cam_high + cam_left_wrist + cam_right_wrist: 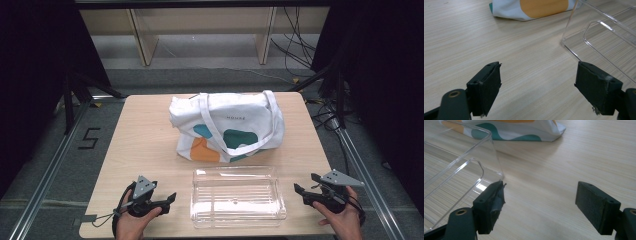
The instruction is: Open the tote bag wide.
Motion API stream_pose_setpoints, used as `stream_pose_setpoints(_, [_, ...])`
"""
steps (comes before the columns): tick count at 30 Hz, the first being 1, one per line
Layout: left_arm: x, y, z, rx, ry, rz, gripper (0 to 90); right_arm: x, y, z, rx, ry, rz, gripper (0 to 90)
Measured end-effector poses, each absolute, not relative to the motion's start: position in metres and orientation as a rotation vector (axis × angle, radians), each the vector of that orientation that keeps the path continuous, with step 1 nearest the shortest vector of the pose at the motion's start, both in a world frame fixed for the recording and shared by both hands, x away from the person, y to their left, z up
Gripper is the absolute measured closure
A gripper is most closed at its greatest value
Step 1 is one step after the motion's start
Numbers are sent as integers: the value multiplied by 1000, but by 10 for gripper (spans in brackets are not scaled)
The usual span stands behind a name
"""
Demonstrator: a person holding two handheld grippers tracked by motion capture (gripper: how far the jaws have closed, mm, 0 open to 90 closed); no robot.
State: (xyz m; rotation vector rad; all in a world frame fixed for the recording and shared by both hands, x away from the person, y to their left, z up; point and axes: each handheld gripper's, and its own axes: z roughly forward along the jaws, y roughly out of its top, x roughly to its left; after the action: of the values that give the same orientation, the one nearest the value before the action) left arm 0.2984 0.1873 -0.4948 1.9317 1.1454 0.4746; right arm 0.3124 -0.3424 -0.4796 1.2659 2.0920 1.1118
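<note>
A white tote bag [227,127] with teal and orange patches stands at the middle of the wooden table [145,135]. In front of it sits a clear plastic bin [237,196], empty. My left gripper [172,198] rests on the table left of the bin, jaws open with nothing between them; its own view shows the bin [604,37] at right and the bag [534,8] beyond. My right gripper [299,189] lies right of the bin, open and empty too; its view has the bin [456,167] at left and the bag [524,130] behind.
The table's front edge runs just under both hands. Bare wood lies on either side of the bag. Metal rails [47,170] flank the table, cables [325,112] trail off at the right rear, and a wooden frame [200,35] stands behind.
</note>
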Motion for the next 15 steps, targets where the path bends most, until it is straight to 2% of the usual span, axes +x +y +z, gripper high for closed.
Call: stream_pose_setpoints(15, [298, 186, -495, 1910, 1151, 480, 198, 313, -340, -479, 1245, 2110, 1125, 201])
